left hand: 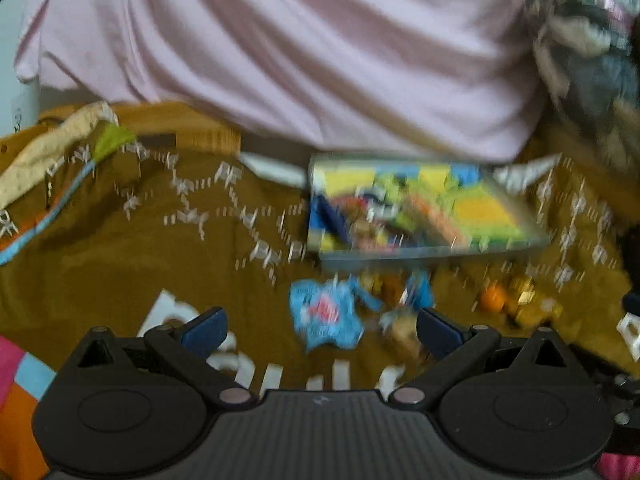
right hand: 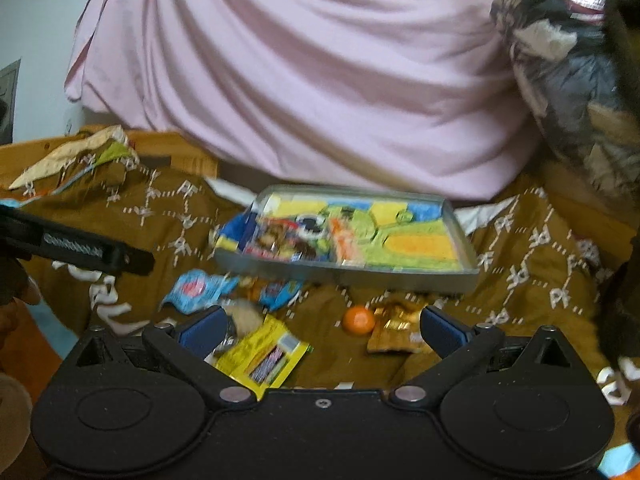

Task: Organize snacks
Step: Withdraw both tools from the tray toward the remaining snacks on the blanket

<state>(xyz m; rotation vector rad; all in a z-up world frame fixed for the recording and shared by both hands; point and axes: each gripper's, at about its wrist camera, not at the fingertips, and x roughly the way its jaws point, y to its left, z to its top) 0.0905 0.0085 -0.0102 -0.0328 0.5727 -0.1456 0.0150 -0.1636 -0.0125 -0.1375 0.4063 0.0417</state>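
Snacks lie loose on the brown blanket [right hand: 520,300], just in front of the tin tray [right hand: 460,236], which already holds a few packets at its left end

Left gripper [left hand: 320,330]: jaws wide apart, nothing between them, blue packet [left hand: 326,316] just ahead between the fingertips. Right gripper [right hand: 320,330]: also spread and empty, yellow packet [right hand: 266,354] just inside its left finger, orange ball [right hand: 359,319] and gold wrapper [right hand: 394,330] ahead in the gap

Handling, judged from looks:
- blue and yellow packets: light, thin crinkly film, will buckle and may slide on the pads. Pinch across a flat sealed edge or the middle of the pouch, not a corner
- orange ball: small, round, likely to roll or squirt out on the soft bedding. Close across its widest part, slowly
- gold wrapper: shiny foil, slippery, probably crushable, so go gentle
- bedding gives under pressure, so pushing down buries things and risks snagging cloth

Both views are motion-blurred, labels unreadable
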